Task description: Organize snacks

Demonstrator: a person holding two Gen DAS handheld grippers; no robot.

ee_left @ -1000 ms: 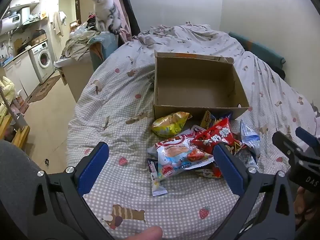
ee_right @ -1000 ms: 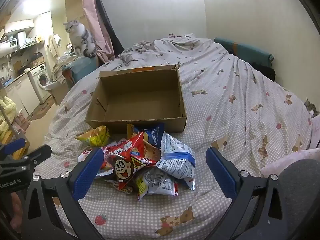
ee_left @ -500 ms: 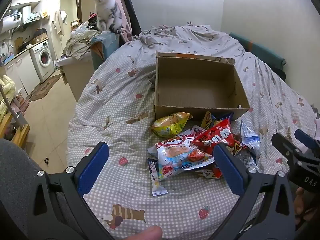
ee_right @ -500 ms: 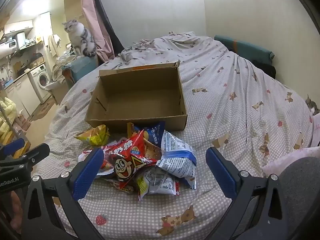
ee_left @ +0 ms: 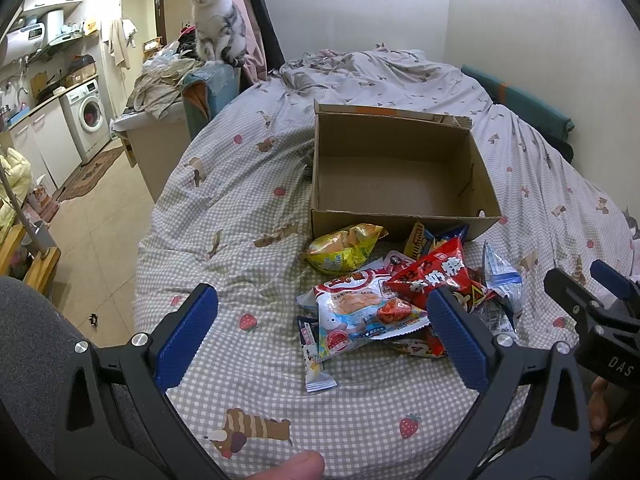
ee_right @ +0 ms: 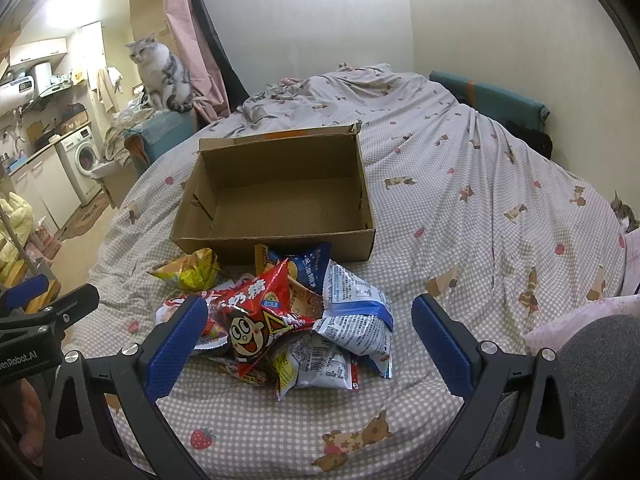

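Snacks (ee_right: 280, 320) heaped mid-frame on bed (ee_right: 480, 208) just before empty box (ee_right: 276, 196), dead ahead between spread, empty jaws of right claw (ee_right: 308, 340); left claw (ee_left: 320, 340), likewise agape, sits left of pile, so right looks nearer.

A bed (ee_left: 248, 184) with a checked quilt printed with strawberries and animals fills the middle of both frames. Plain pale walls (ee_right: 500, 28) rise behind it, brightly lit at the top. At upper left, 1 grey-and-white cat (ee_left: 214, 20) sits on a draped, cluttered stand beside a pink curtain (ee_right: 182, 24). Far left, a washing machine (ee_left: 91, 114) stands under a counter, with beige floor tiles (ee_left: 92, 248) and a small rug (ee_left: 90, 178).
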